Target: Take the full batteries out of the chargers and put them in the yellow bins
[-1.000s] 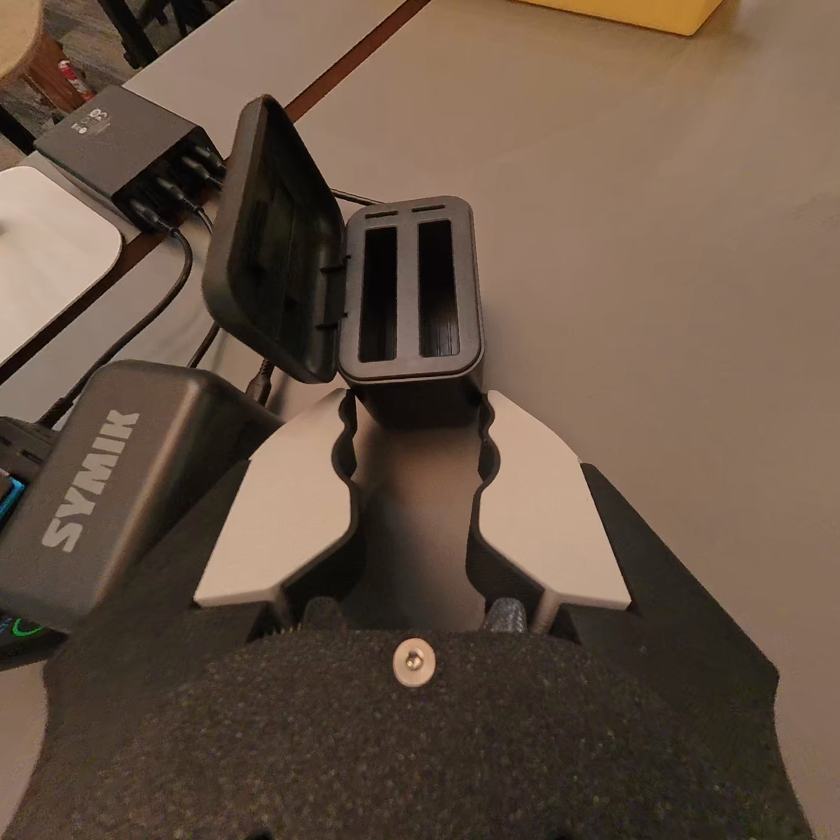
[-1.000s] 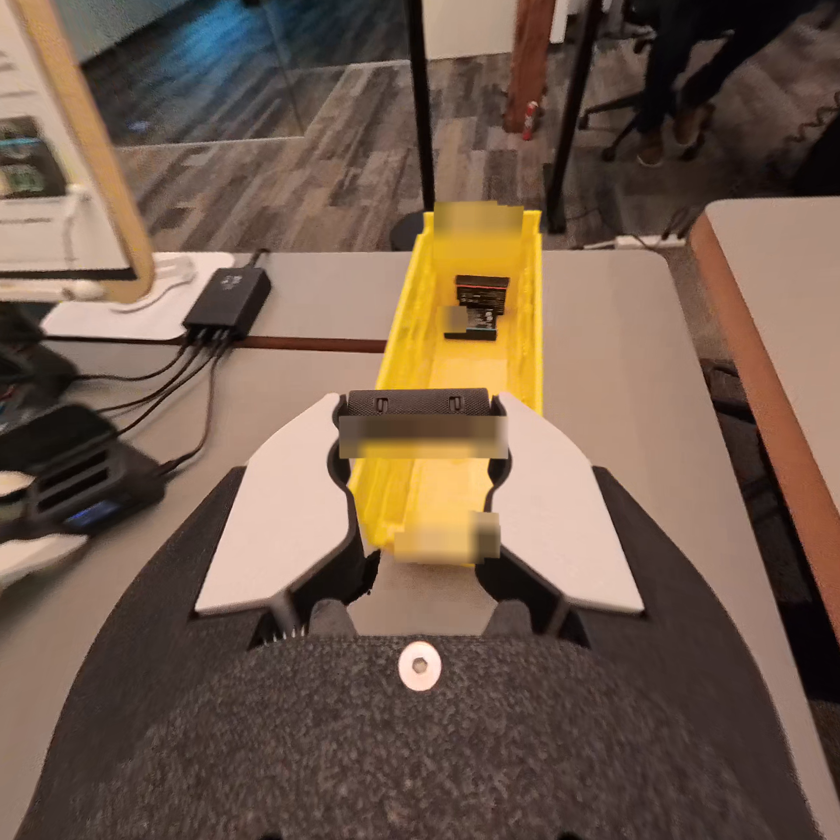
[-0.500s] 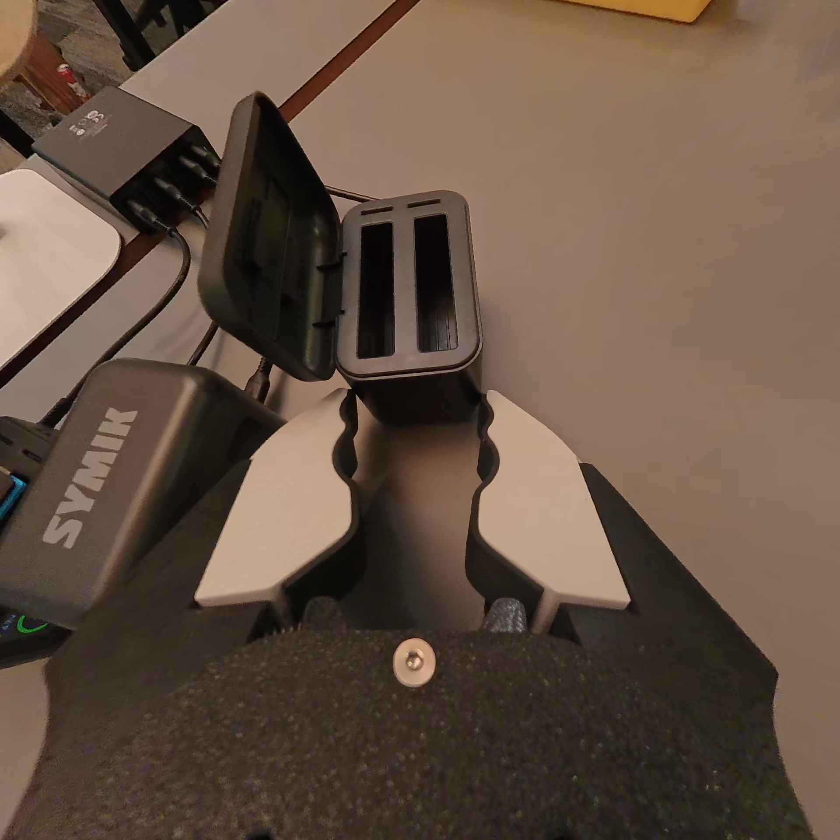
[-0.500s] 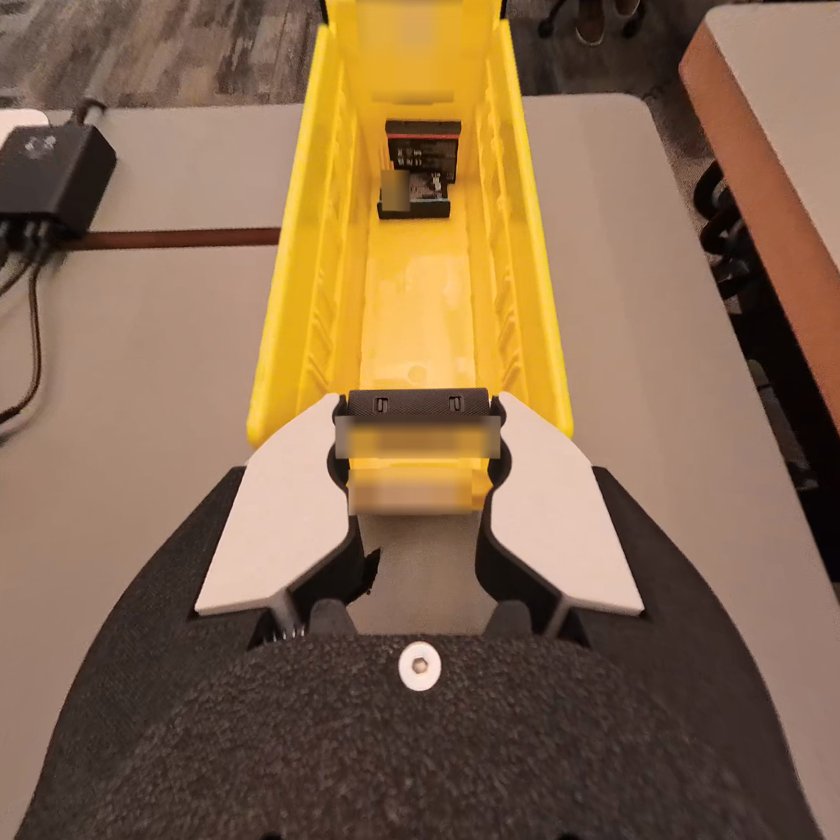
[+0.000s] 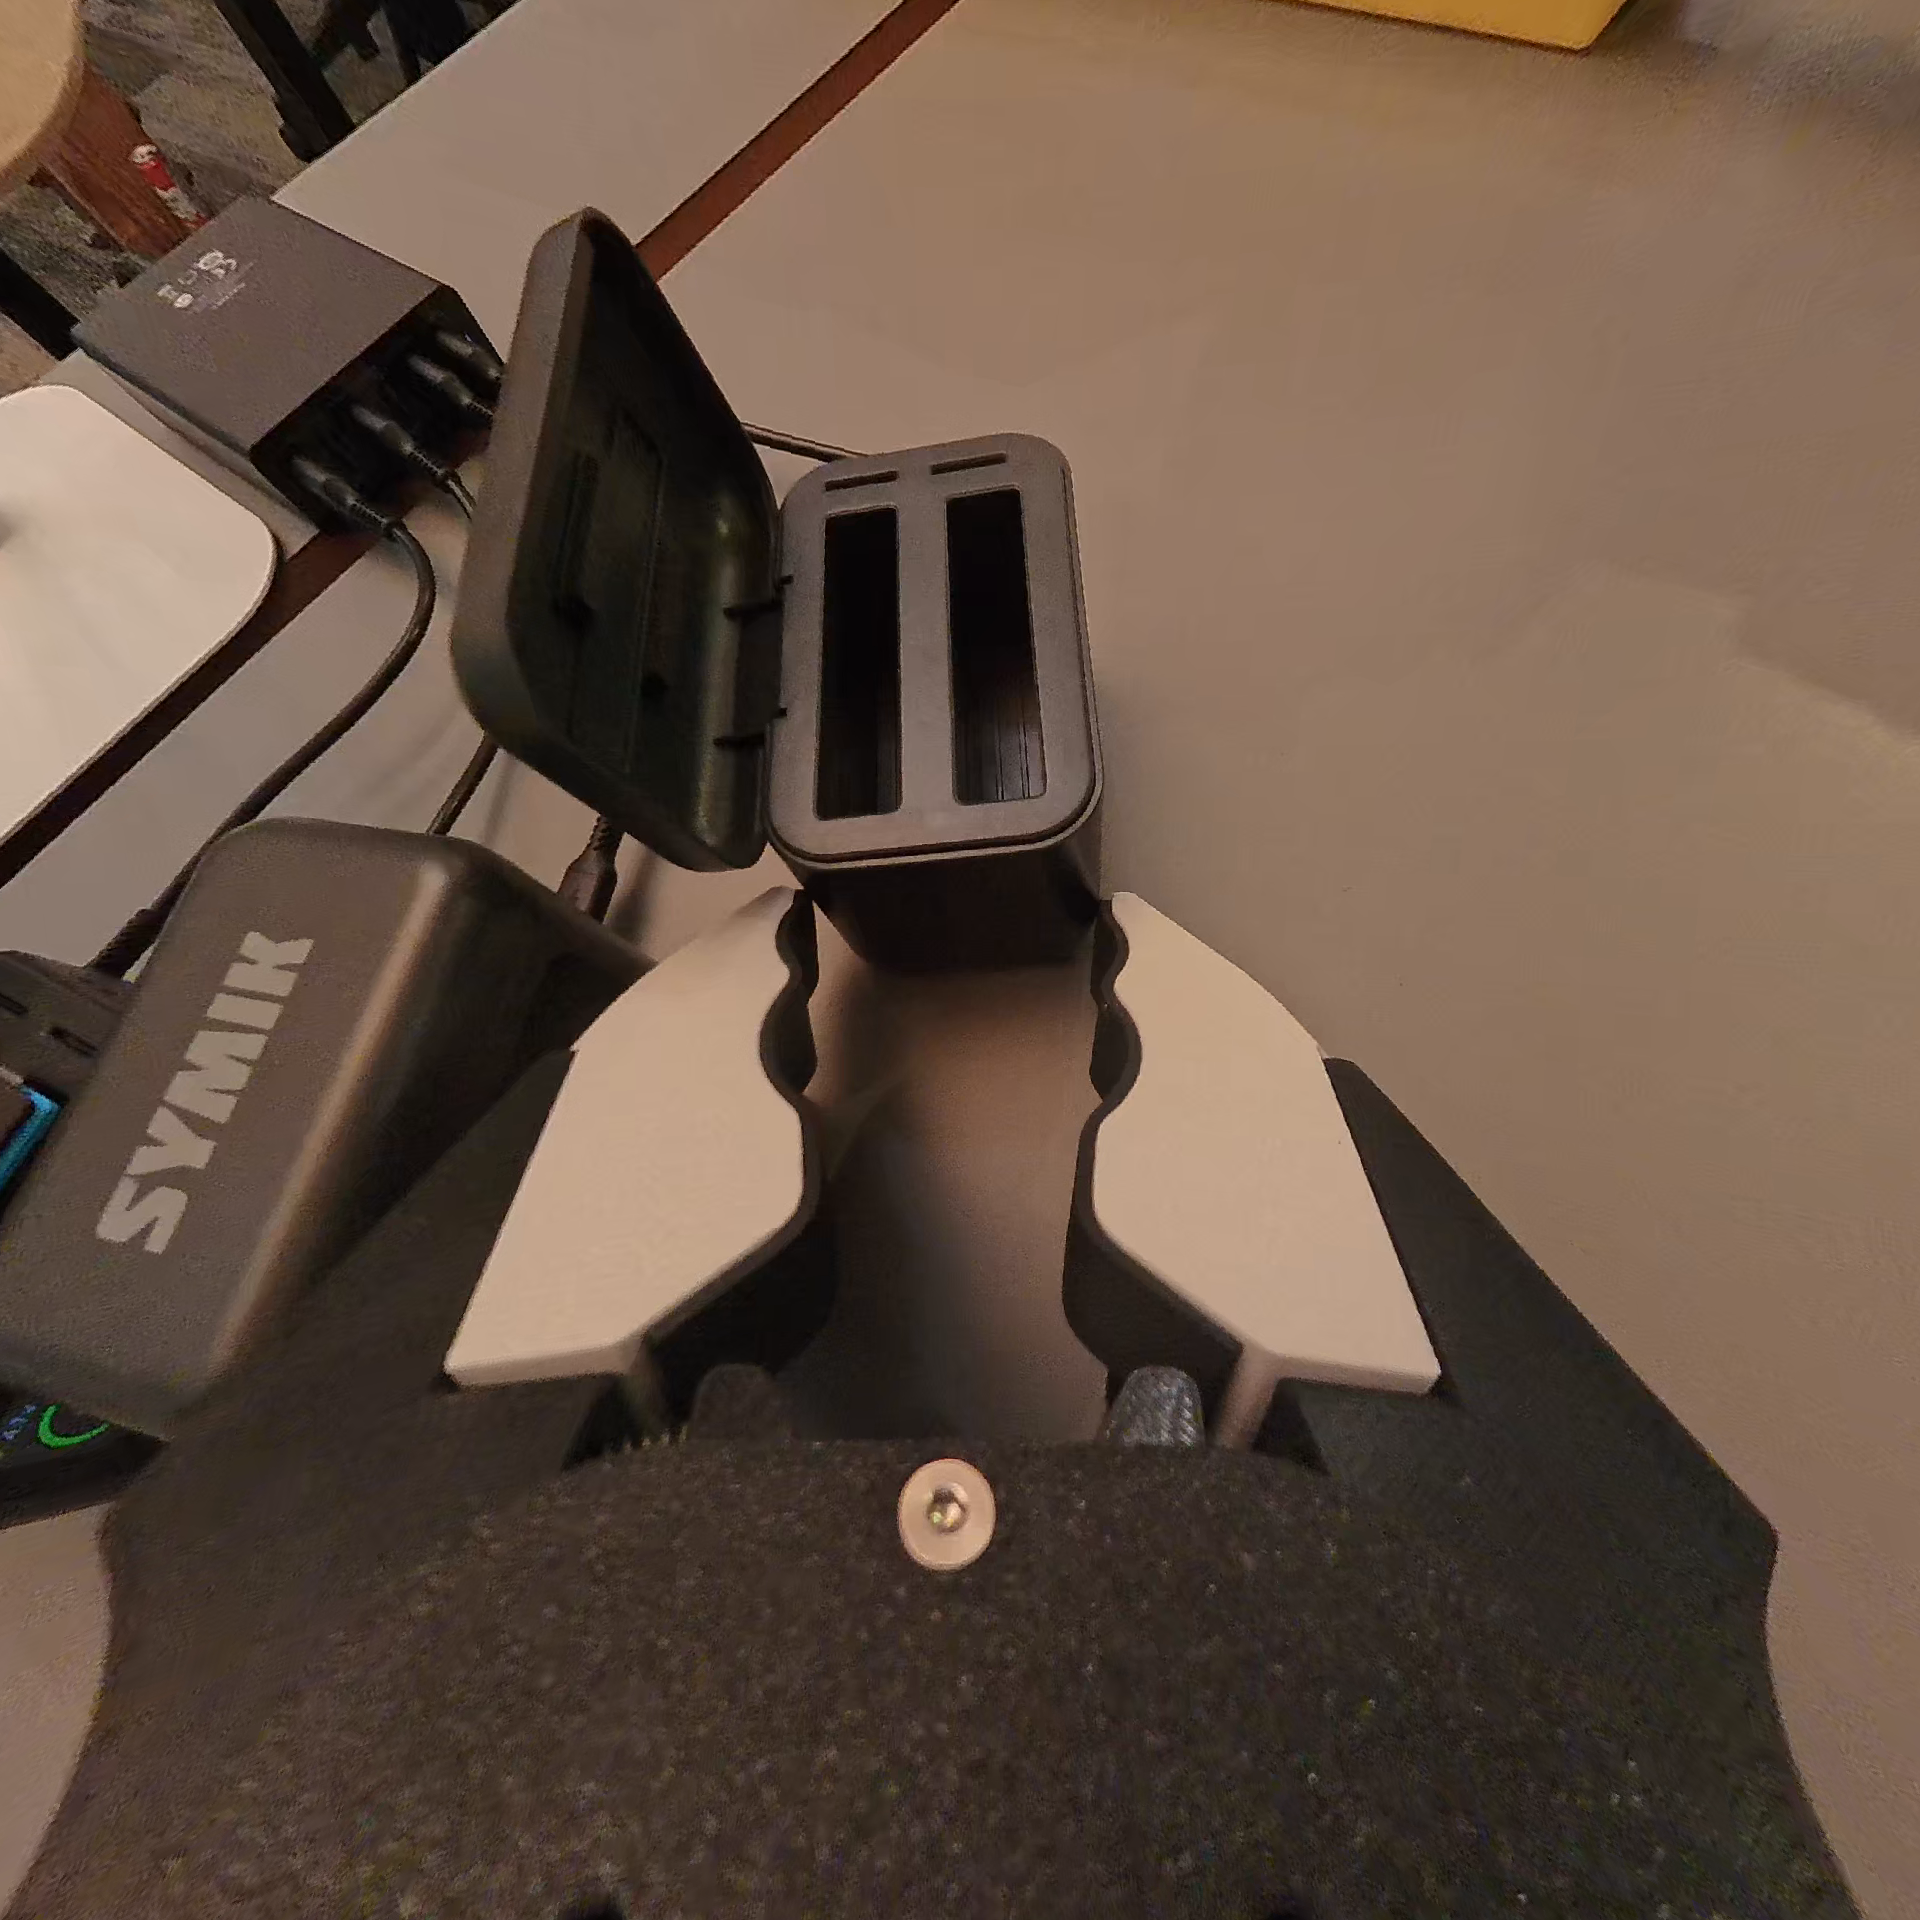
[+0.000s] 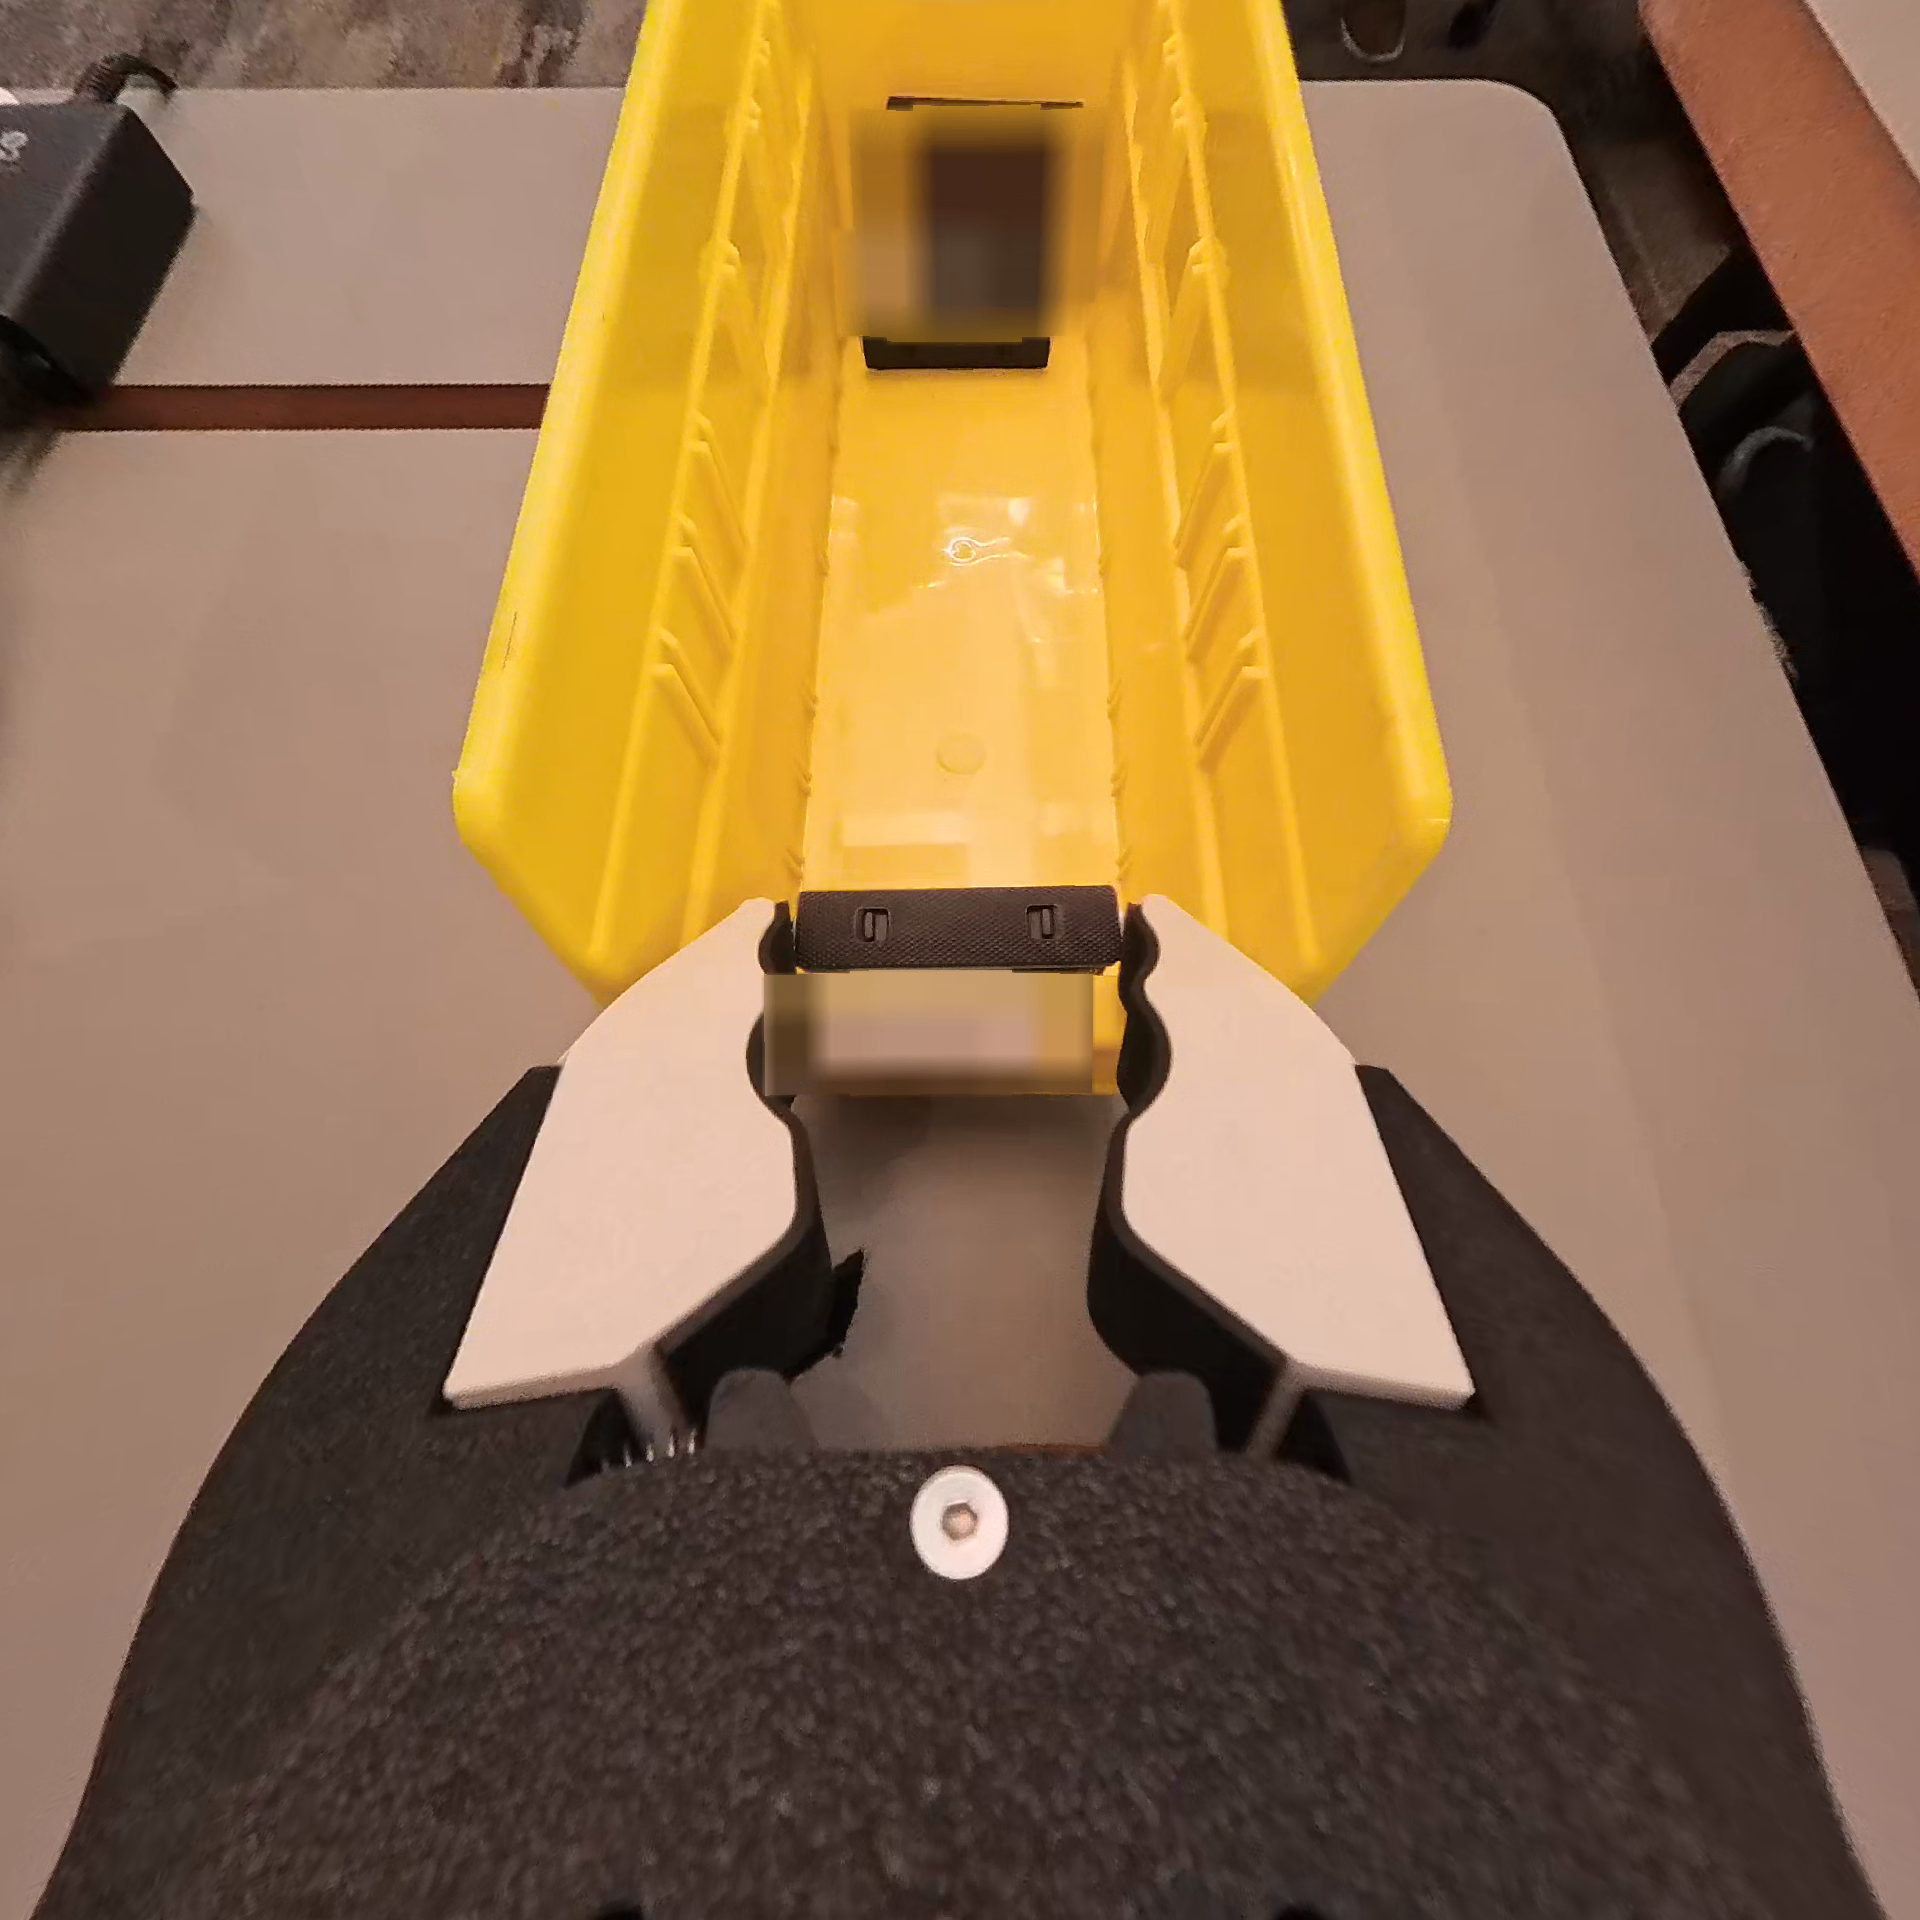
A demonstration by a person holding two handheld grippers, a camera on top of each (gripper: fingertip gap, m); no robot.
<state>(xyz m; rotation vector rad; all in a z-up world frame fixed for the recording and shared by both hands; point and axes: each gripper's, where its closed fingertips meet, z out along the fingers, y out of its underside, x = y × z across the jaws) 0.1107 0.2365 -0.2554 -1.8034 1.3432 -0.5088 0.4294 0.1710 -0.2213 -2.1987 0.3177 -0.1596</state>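
We work on a wide grey tabletop (image 6: 260, 727), and the long yellow bin (image 6: 644, 582) lies lengthwise on it in the right wrist view, its open near end facing us. One dark battery (image 6: 961, 353) already rests flat on the bin floor toward the far end, so we judge at least one delivery done.

Our right tool (image 6: 956, 935) is clamped on a second black battery (image 6: 956, 923), held crosswise between the tips just at the bin's near lip. It hangs above the bin floor, not yet let go, so this delivery is nearly finished.

In the left wrist view, the black charger (image 5: 940, 665) stands upright on the tabletop with its lid (image 5: 613, 561) swung open to the left. Both of its slots look dark and empty. Our left tool (image 5: 951, 925) has its tips set against the charger's two near sides, steadying it; we read that as a grip on its body.

To the near left lies another black charger block (image 5: 239, 1101) with cables, and a black power hub (image 5: 281, 343) sits farther left. Whether batteries remain there we cannot tell, so more removals may be left.
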